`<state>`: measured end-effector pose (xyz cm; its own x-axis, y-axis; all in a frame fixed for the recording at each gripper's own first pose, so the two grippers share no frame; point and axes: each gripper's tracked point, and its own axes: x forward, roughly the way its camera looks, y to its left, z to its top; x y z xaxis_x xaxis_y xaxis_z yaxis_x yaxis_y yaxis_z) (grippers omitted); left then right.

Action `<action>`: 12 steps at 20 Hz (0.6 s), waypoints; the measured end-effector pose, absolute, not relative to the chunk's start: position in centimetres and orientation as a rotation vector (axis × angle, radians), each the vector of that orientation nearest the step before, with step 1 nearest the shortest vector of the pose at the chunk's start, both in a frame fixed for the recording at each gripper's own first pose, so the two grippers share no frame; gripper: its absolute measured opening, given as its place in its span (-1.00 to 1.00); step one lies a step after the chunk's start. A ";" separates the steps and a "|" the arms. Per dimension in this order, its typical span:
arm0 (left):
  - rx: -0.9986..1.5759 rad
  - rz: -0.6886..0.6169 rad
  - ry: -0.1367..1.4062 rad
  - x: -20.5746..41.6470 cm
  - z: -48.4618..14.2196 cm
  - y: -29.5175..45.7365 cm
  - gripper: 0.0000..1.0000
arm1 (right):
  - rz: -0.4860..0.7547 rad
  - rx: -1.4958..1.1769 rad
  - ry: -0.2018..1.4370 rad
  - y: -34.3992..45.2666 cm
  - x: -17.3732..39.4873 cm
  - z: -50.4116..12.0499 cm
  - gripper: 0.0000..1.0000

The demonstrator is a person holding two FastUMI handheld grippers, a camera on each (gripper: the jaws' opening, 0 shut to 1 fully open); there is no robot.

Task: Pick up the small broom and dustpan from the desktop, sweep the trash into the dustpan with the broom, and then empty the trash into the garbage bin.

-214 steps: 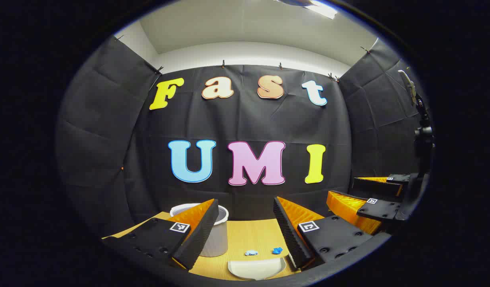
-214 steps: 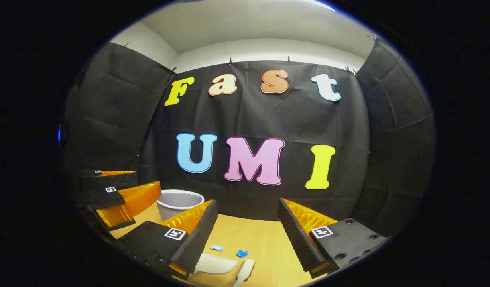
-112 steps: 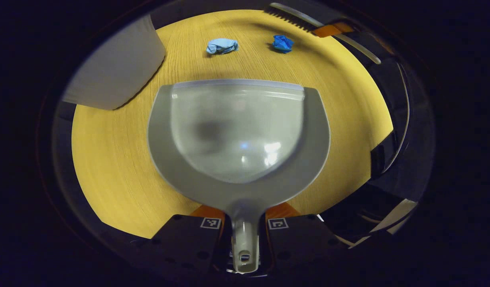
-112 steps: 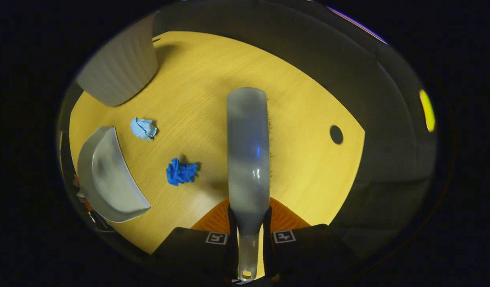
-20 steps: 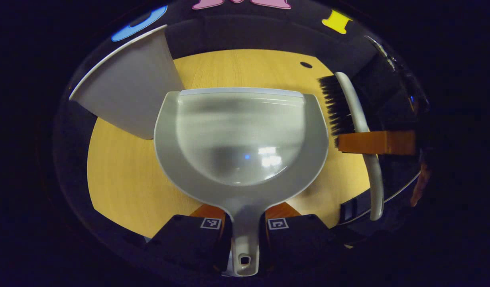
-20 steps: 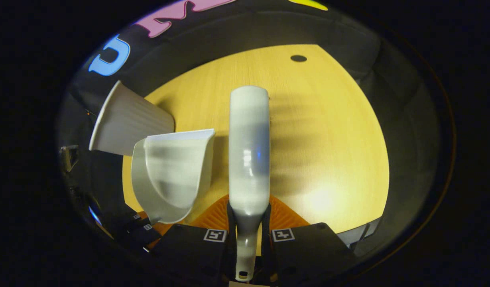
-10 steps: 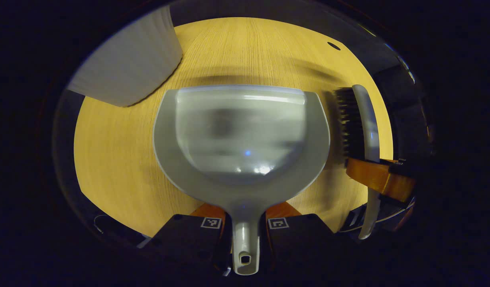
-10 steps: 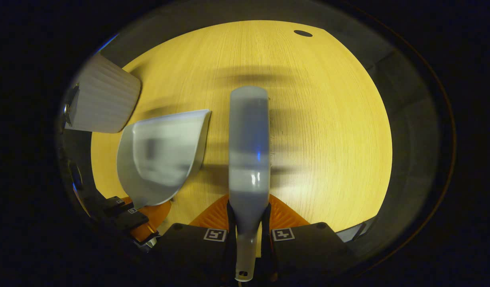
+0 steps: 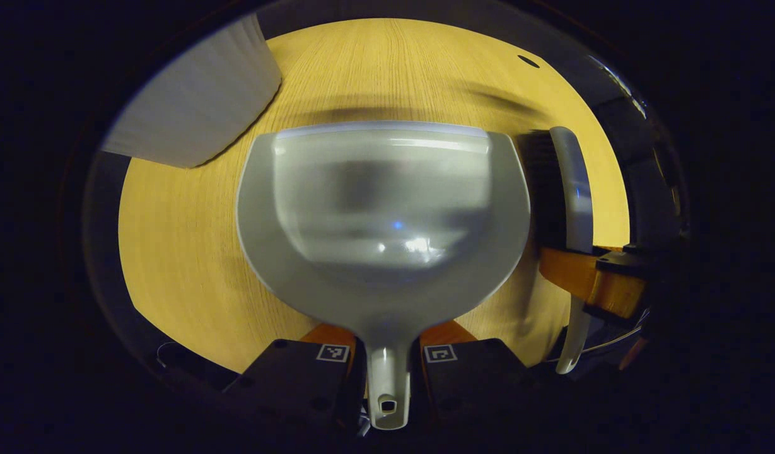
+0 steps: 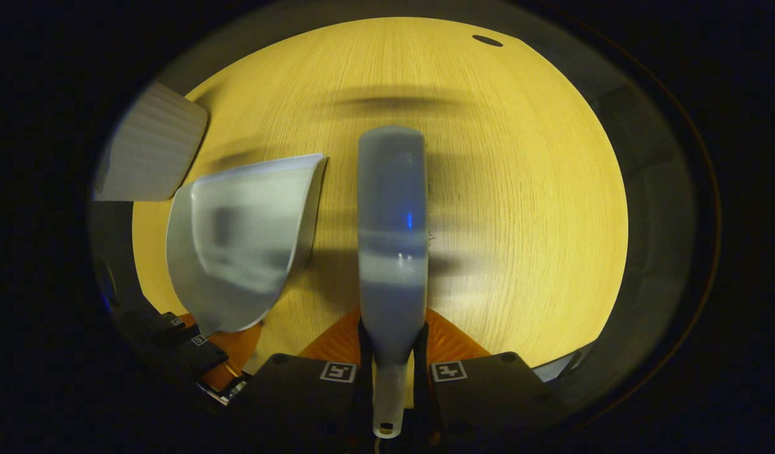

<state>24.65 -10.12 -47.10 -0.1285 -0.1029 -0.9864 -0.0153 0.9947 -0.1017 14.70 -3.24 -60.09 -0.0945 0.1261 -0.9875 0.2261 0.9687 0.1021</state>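
1. Dustpan (image 9: 381, 208) sits dead centre in my left gripper view, grey, pan mouth pointing away from me, its inside bare, handle running back toward the camera
2. My left gripper (image 9: 387, 362) has its fingers clamped on the dustpan handle from both sides; handle end with its hanging hole pokes out just below them
3. Wooden table (image 9: 173, 252) lies under the pan; I can't tell whether the pan edge touches it, though a soft shadow sits just beyond the front lip
4. Broom (image 10: 392, 239) runs straight up the middle of my right gripper view, pale back facing me, bristles mostly hidden underneath
5. My right gripper (image 10: 392, 372) fingers are closed tight on the broom's narrow neck, handle tip showing just below them
6. In my left gripper view the broom (image 9: 567, 189) is just beside the dustpan's right edge, dark bristles turned toward the pan, with the right gripper (image 9: 592, 280) holding its handle
7. In my right gripper view the dustpan (image 10: 242, 239) is left of the broom, close but apart, and the left gripper (image 10: 192, 353) shows at its handle end
8. Garbage bin (image 9: 192, 113), white and ribbed, stands upper left on the table, beyond the pan's left corner; I see its side wall only
9. Same bin (image 10: 151, 154) is far left in my right gripper view, just past the pan's far edge
10. Small dark hole (image 10: 487, 40) in the table at the far right
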 end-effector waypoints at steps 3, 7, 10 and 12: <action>-0.081 -0.060 1.717 24.3 -47.1 -10.0 -0.40 | -0.095 0.268 1.683 -3.2 14.4 -60.0 -0.19; -0.067 -0.092 1.644 24.3 -46.7 -10.7 0.70 | -0.062 0.247 1.666 -3.4 14.1 -58.9 1.00; -0.057 -0.106 1.582 24.2 -45.1 -10.9 0.70 | -0.066 0.248 1.616 -3.7 14.0 -57.8 0.98; -0.042 -0.118 1.529 24.1 -43.9 -11.1 0.70 | -0.070 0.269 1.592 -3.8 13.7 -56.9 0.97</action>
<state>24.09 -11.13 -43.90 0.0375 -0.1035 -0.9939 0.0504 0.9935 -0.1016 13.74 -3.79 -56.90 -0.0164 0.1282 -0.9916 0.2151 0.9690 0.1217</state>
